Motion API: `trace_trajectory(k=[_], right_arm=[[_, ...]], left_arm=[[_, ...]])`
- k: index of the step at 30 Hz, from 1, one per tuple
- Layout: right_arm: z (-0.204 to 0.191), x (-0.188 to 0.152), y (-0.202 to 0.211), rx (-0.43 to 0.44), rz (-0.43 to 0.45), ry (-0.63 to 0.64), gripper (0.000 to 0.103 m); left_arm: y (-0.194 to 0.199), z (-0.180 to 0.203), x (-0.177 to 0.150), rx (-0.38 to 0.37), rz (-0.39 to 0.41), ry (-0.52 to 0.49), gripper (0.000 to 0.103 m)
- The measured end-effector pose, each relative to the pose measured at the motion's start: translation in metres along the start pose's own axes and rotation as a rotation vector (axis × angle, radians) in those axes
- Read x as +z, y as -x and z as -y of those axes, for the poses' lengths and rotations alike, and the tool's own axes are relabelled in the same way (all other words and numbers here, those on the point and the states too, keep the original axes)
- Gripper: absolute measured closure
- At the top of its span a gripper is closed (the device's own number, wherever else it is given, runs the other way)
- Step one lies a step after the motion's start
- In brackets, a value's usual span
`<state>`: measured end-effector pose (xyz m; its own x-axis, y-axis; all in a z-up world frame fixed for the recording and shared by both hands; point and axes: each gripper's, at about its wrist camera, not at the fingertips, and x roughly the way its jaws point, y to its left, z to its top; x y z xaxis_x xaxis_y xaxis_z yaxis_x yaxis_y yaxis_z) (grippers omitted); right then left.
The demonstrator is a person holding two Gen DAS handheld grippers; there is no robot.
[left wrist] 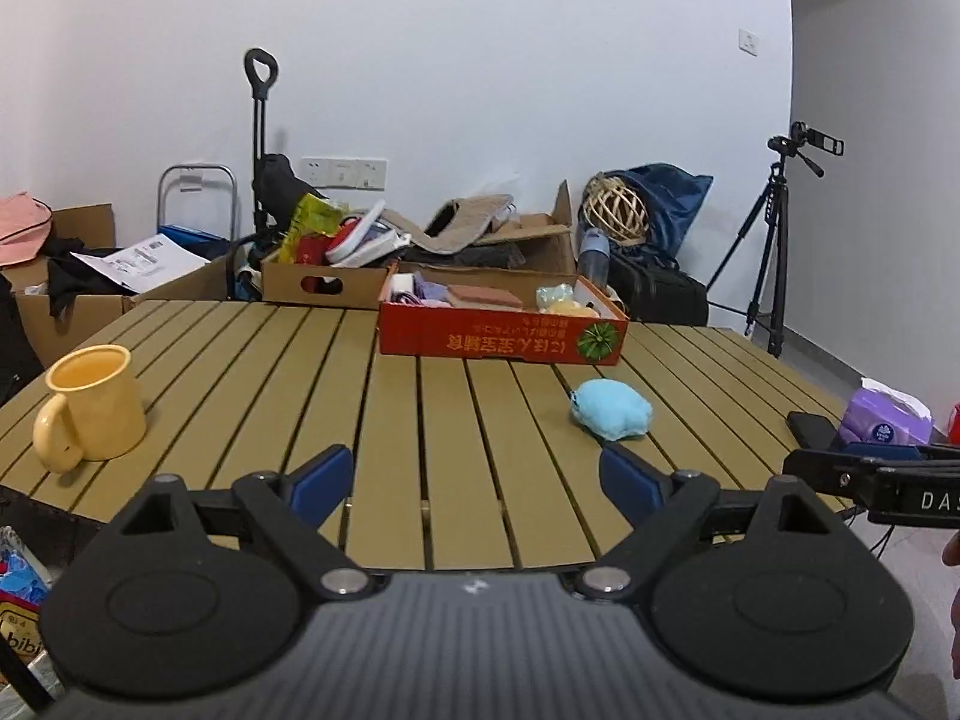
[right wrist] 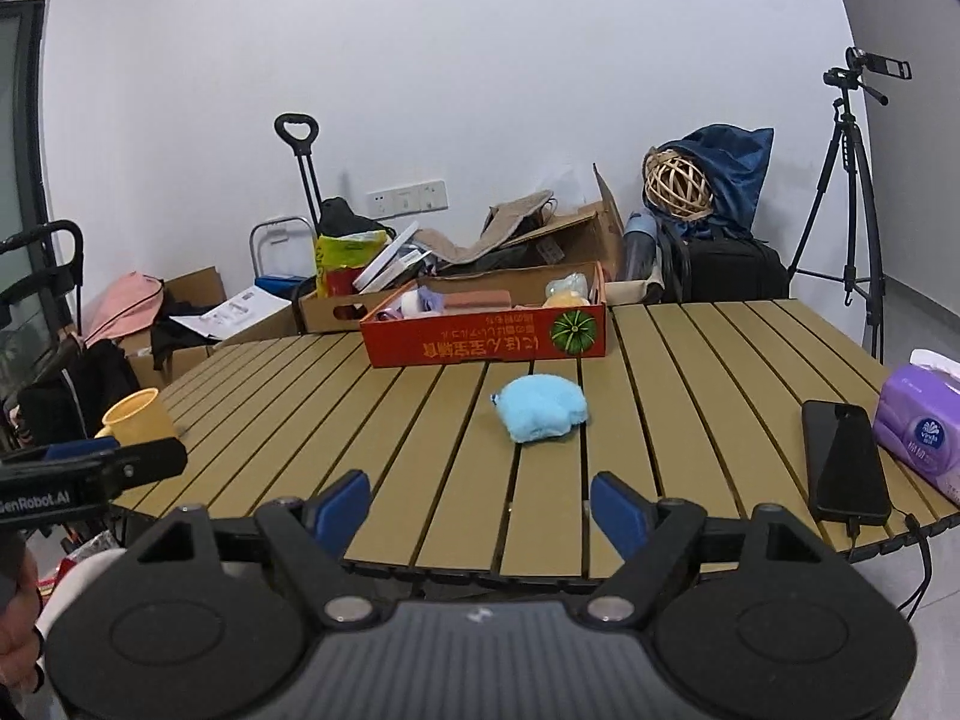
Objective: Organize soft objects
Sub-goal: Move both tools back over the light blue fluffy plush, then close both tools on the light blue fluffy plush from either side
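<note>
A light blue plush (left wrist: 612, 411) (right wrist: 543, 408) lies alone on the slatted table (left wrist: 240, 372), in front of a red cardboard box (left wrist: 504, 336) (right wrist: 480, 342). The box holds several soft items, among them a pinkish pad (left wrist: 483, 295) and a yellow plush (left wrist: 567, 306). My left gripper (left wrist: 474, 474) hangs open over the table's near edge, with the plush ahead and to its right. My right gripper (right wrist: 480, 501) is open too, with the plush straight ahead and nothing between its fingers. Each gripper's side shows at the edge of the other's view.
A yellow mug (left wrist: 96, 402) (right wrist: 141, 417) stands at the table's left. A black phone (right wrist: 846, 459) on a cable and a purple tissue pack (right wrist: 918, 432) lie at the right. Boxes, bags and a tripod (right wrist: 852, 180) crowd the floor behind.
</note>
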<state>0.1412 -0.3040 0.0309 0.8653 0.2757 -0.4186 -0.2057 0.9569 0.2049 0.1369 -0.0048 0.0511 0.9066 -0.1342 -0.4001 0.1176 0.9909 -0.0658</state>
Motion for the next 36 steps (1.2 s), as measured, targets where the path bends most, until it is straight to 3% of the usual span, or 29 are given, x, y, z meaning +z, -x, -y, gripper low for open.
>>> trace_trajectory(k=[6,13,17,21,24,28,30,32,36], right_arm=[[0.017,0.013,-0.025,0.01,-0.039,-0.052,0.024],[0.04,0.044,-0.096,0.007,-0.081,-0.04,0.029],[0.058,0.063,-0.153,0.039,-0.133,-0.059,0.034],[0.085,0.075,-0.215,0.062,-0.182,-0.136,0.043],[0.1,0.076,-0.252,0.066,-0.212,-0.192,0.047],[0.115,0.073,-0.286,0.08,-0.235,-0.276,0.062],[0.12,0.068,-0.296,0.103,-0.247,-0.319,0.073],[0.126,0.062,-0.3,0.136,-0.238,-0.381,0.073],[0.137,0.058,-0.302,0.175,-0.261,-0.49,0.071]], left_arm=[[-0.039,0.017,0.004,-0.051,-0.073,-0.009,0.012],[-0.116,0.044,0.028,-0.11,-0.076,0.021,0.017],[-0.177,0.059,0.036,-0.119,-0.113,0.077,0.03],[-0.241,0.063,0.034,-0.122,-0.221,0.192,0.042],[-0.278,0.066,0.029,-0.124,-0.284,0.223,0.046],[-0.301,0.066,0.022,-0.169,-0.315,0.258,0.05],[-0.309,0.062,0.019,-0.212,-0.315,0.293,0.059],[-0.313,0.059,0.02,-0.268,-0.312,0.323,0.07],[-0.318,0.053,0.022,-0.29,-0.32,0.362,0.076]])
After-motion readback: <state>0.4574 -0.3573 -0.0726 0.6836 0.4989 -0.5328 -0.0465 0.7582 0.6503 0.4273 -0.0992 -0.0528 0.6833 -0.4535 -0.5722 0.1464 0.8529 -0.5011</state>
